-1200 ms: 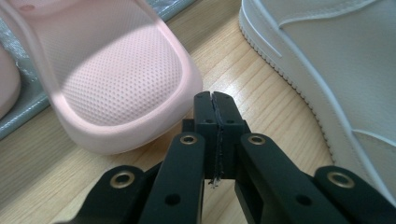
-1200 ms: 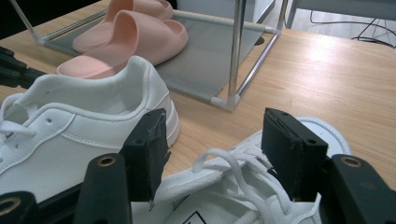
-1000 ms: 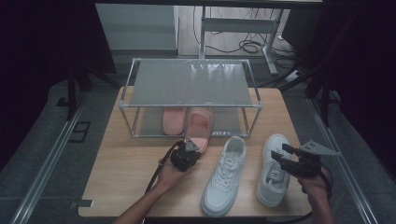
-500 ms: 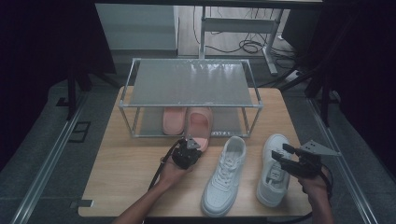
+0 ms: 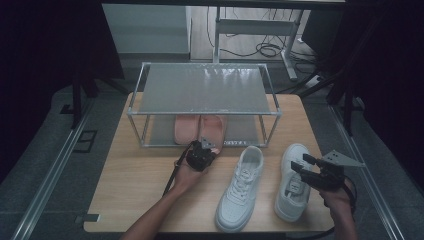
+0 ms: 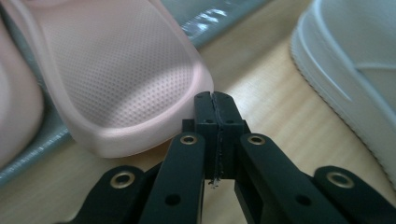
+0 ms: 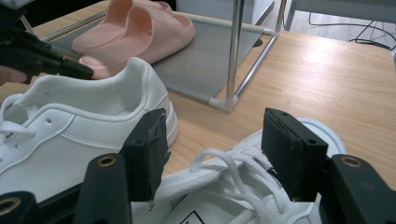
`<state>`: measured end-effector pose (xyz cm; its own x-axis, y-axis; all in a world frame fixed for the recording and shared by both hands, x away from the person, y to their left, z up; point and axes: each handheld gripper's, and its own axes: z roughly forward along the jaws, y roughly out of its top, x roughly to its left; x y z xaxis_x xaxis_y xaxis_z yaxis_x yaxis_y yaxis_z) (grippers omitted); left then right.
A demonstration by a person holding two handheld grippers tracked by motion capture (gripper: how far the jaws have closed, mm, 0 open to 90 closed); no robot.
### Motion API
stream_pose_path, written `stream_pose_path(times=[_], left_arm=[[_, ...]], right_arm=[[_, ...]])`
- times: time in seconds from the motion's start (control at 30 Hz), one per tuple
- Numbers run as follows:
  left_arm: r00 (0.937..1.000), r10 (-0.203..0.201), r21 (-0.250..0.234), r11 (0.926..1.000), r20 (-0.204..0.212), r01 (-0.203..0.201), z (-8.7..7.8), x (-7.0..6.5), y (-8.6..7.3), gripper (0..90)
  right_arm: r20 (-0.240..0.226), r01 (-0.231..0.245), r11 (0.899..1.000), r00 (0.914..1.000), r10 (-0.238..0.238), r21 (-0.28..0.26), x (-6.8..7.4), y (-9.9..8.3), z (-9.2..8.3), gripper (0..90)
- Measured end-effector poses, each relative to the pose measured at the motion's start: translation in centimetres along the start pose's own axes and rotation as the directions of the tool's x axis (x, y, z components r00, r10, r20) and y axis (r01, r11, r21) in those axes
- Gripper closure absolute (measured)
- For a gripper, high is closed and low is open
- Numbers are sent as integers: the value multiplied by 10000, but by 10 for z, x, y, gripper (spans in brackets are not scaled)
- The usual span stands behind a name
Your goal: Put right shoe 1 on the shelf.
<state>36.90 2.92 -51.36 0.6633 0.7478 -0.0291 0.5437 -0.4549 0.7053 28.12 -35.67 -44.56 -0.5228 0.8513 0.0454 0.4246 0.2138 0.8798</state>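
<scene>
Two pink slippers lie on the rack's lower shelf [image 5: 245,131]; the right slipper [image 5: 214,126] fills the left gripper view [image 6: 116,79]. My left gripper [image 5: 204,150] is shut with nothing between its jaws, and its tips [image 6: 215,99] rest at this slipper's rear rim. Two white sneakers stand on the table in front of the rack. My right gripper [image 5: 301,166] hovers open over the right sneaker [image 5: 291,186], its pads [image 7: 150,140] on either side of the laces [image 7: 233,182]. The left sneaker [image 7: 70,121] stands beside it.
The metal-framed rack [image 5: 205,89] has a frosted top and stands at the back of the wooden table [image 5: 135,175]. One rack post [image 7: 233,51] rises just beyond the right sneaker. The left sneaker [image 5: 241,187] lies between the two hands. Cables cross the floor behind.
My left hand has edged forward toward the rack, bringing the shut gripper up to the pink slipper's rim. The right hand has kept still.
</scene>
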Motion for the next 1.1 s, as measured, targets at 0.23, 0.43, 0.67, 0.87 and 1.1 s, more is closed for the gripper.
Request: stream_pose_path(times=[0.23, 0.43, 0.67, 0.87, 1.1], left_arm=[[9996, -205, -104, 9997, -184, 203, 5, 8, 10, 900], [9989, -448, -183, 9988, -152, 445, 9, 16, 14, 900], [9986, -474, -240, 9986, -217, 469, 13, 20, 17, 900], [9986, -407, -60, 9992, -339, 405, 19, 23, 24, 900], [9974, -626, -178, 9979, -364, 620, 23, 25, 24, 900]], right_arm=[[3, -3, 10000, 10000, 3, 0, 0, 0, 0, 412], [20, -15, 10000, 10000, 15, -41, -1, 0, -1, 412], [20, -21, 10000, 10000, 21, -29, -1, 0, -1, 412], [46, -37, 10000, 10000, 38, -61, -1, 0, -2, 412], [59, -26, 10000, 10000, 27, -66, -2, 0, -2, 412]])
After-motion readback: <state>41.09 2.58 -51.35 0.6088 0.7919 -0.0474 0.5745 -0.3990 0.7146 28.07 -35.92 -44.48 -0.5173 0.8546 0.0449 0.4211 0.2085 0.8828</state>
